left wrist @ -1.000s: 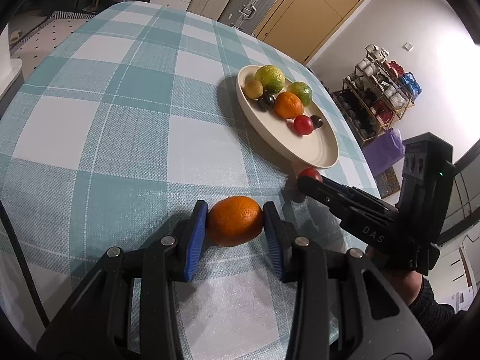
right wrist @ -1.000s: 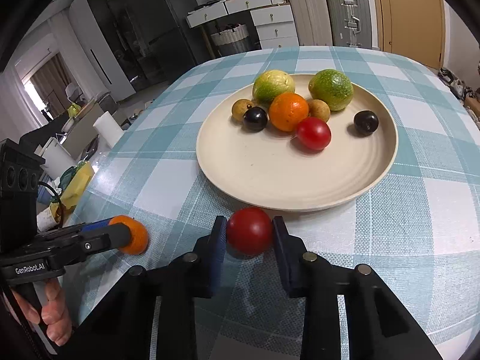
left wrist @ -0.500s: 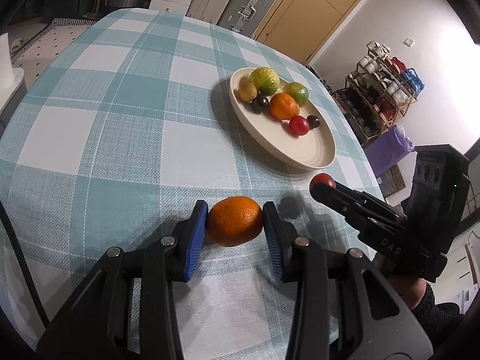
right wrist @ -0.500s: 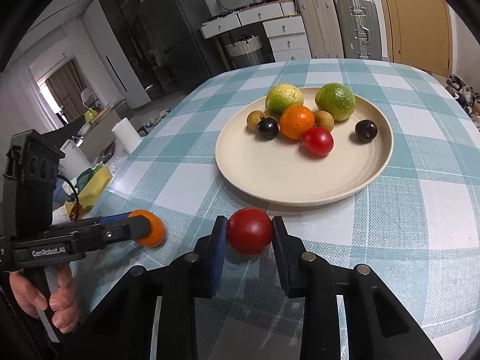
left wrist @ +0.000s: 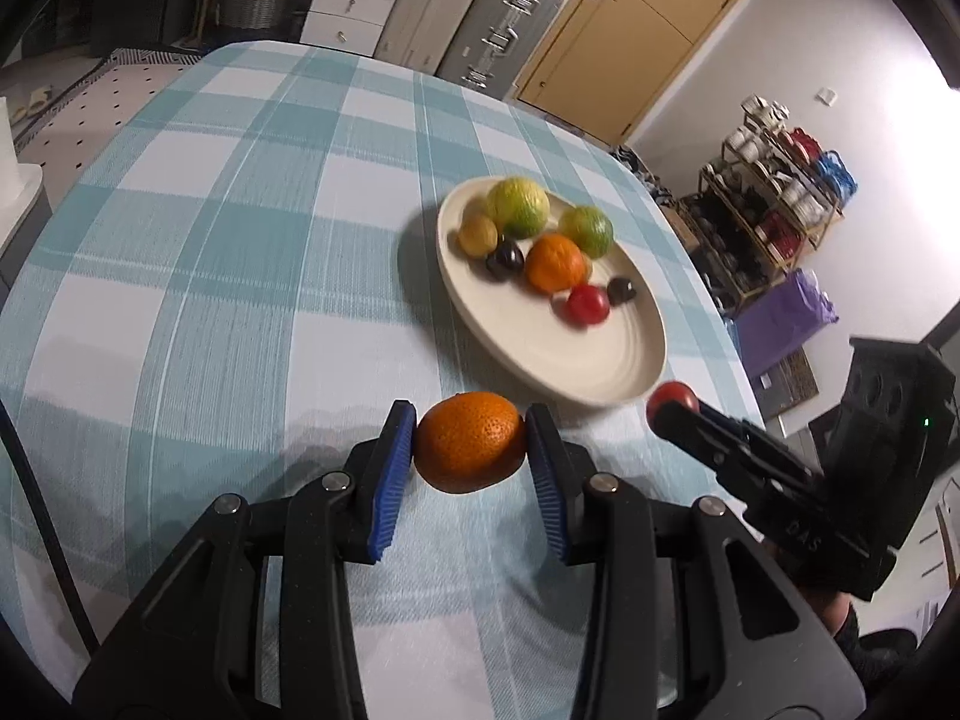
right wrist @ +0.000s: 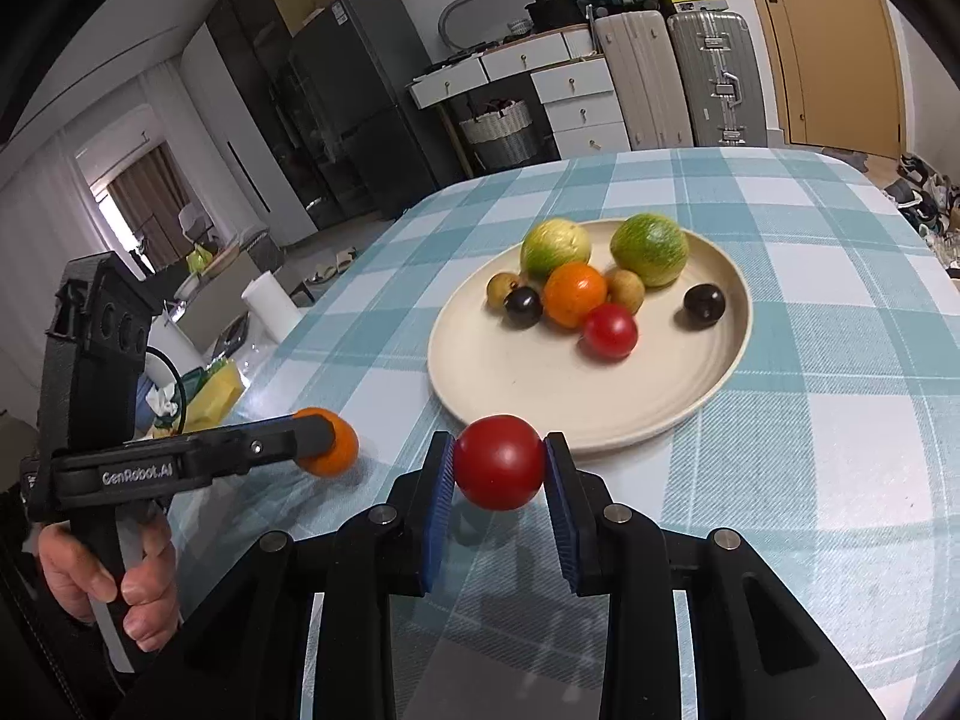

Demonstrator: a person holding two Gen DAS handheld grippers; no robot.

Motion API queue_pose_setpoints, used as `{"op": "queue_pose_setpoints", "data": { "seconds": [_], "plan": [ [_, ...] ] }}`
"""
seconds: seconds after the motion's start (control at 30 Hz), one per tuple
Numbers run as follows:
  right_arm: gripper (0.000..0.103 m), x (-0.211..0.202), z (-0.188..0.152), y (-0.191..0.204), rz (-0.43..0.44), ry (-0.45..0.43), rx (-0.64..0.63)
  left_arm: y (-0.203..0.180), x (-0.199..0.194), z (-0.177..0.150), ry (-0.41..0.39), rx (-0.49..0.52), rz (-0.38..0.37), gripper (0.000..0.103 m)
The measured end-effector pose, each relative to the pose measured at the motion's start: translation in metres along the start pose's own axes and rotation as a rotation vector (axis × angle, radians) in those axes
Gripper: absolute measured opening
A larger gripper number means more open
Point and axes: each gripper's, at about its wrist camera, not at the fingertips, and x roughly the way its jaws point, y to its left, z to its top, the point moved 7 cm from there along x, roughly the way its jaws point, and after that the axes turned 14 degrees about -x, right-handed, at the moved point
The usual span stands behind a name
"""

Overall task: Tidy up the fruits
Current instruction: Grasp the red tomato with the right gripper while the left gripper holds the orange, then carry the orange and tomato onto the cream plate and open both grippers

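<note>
The left gripper (left wrist: 470,450) is clamping an orange (left wrist: 470,441) between its blue pads, holding it above the teal checked tablecloth (left wrist: 240,276). The right gripper (right wrist: 498,471) is squeezing a red tomato (right wrist: 499,470) the same way, just in front of the cream plate (right wrist: 540,384). Other fruits are sitting on that plate: two green citrus, an orange, a tomato and small dark and tan ones.

Took the plate (right wrist: 540,384) on the table (right wrist: 840,450) as the mark. Found fruit heaped in its far half: two large citrus fruits (right wrist: 555,247) at the back, a small orange (right wrist: 575,293) before them, a tomato (right wrist: 610,330) nearer still. Held a second tomato (right wrist: 499,468) in the right gripper (right wrist: 498,462) just before the near rim, above the table. Held a second orange (left wrist: 470,447) in the left gripper (left wrist: 470,426), left of that rim and apart from it.
</note>
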Motion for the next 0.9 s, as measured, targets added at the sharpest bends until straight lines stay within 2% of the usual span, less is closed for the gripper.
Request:
{"op": "queue_pose_setpoints", "data": {
  "seconds": [0.4,0.9],
  "plan": [
    [0.03,0.003,0.019,-0.033,0.01,-0.012,0.053,-0.038,0.029,0.031,0.021,0.022,0.0,0.035],
    [0.03,0.017,0.048,-0.066,0.01,-0.014,0.06,-0.067,0.078,0.05,0.078,0.04,-0.015,0.035]
  ]
}}
